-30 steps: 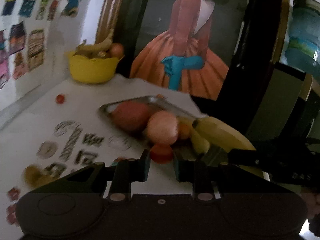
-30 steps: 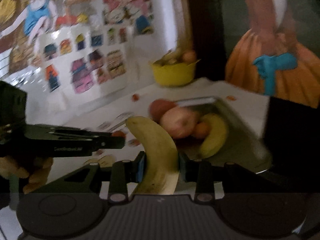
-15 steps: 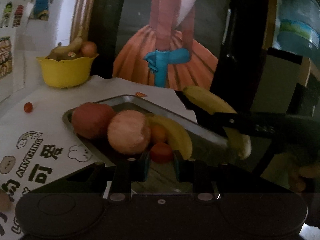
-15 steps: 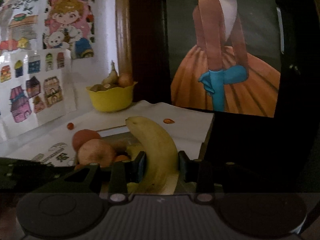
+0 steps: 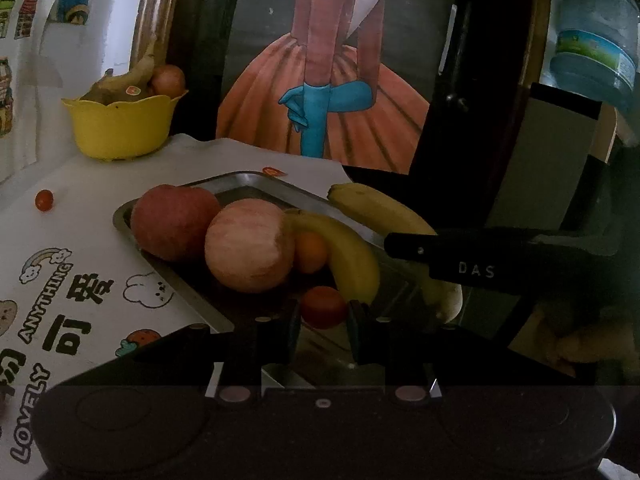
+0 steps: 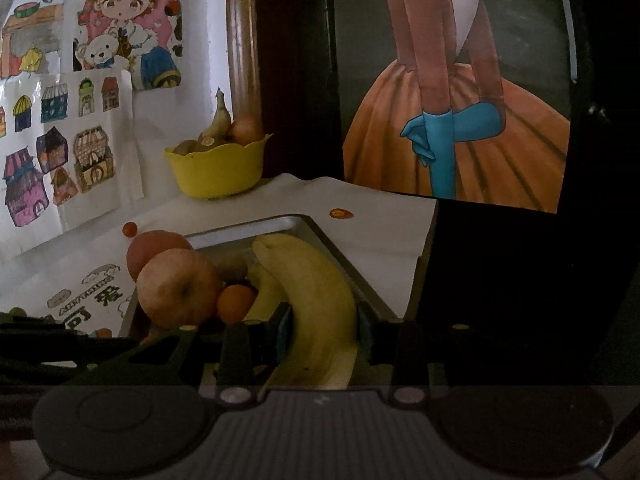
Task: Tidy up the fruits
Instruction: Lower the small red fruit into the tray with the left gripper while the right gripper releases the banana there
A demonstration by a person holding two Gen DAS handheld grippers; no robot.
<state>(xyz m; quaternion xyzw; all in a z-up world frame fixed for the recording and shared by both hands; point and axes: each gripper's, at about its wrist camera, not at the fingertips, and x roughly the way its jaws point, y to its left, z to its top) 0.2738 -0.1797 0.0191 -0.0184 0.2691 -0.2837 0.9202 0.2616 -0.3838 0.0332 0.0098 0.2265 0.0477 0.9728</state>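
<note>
both grippers have closed in over the metal tray (image 5: 256, 179): left gripper (image 5: 323, 317) clamps a small tomato (image 5: 322, 306), right gripper (image 6: 323, 320) grips a banana (image 6: 316, 300)

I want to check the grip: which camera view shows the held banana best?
The right wrist view: the banana fills the centre, clamped in the right tool. The left wrist view shows only its far end; the tool's arm hides the rest.

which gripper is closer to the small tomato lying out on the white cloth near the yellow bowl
Left. The left gripper, shut on a small red fruit, is at the tray's near end, on the same side as the tomato; the right gripper with its banana is across the tray.
</note>
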